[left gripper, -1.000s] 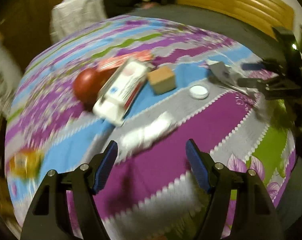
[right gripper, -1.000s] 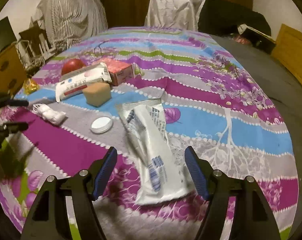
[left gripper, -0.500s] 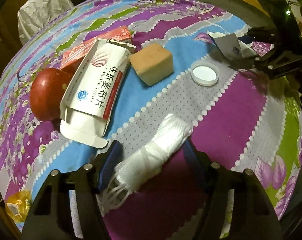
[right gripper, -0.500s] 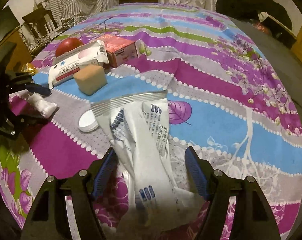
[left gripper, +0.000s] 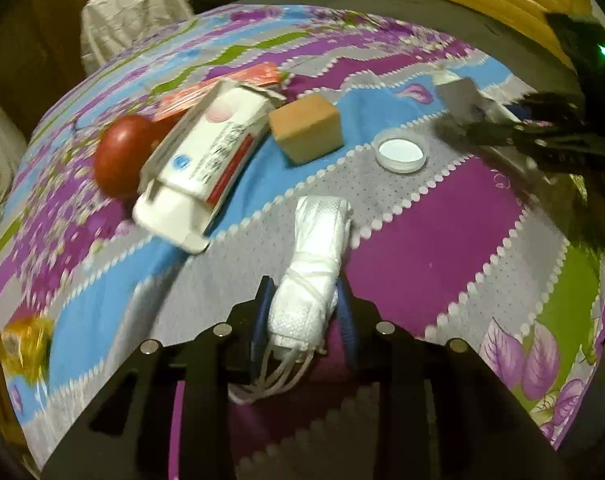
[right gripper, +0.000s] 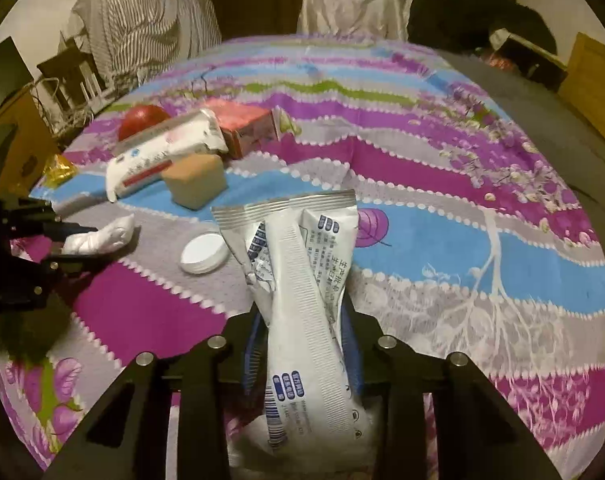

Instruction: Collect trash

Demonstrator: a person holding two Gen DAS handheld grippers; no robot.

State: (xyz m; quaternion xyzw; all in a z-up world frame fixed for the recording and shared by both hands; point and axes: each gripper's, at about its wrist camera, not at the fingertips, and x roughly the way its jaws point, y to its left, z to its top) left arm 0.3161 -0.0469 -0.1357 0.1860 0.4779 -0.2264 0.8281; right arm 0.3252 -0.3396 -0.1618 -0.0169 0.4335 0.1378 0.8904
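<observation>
A: Trash in both claws. The rolled white face mask [left gripper: 310, 280] sits pinched in the left claw [left gripper: 304, 312], its blue fingers pressed against the roll's sides and the ear loops dangling toward the camera.

B: And the other one?

A: The right claw [right gripper: 302, 344] is clamped on the white foil packet [right gripper: 302, 292], which stands up between the fingers with its crimped silver end fanned out over the bed.

B: What lies around them?

A: On the striped purple, blue and grey bedspread [left gripper: 442, 248], a white jar lid [left gripper: 400, 154] lies just beyond the mask, open side up. Past it sits a tan sponge block [left gripper: 308, 128]. To the left of the block, an opened white medicine box [left gripper: 206, 160] leans across a red apple [left gripper: 116, 160], with a pink carton [right gripper: 246, 124] behind them.

B: Anything at the edge?

A: A crumpled yellow wrapper [left gripper: 24, 344] lies near the bedspread's left edge, well apart from the rest.
</observation>
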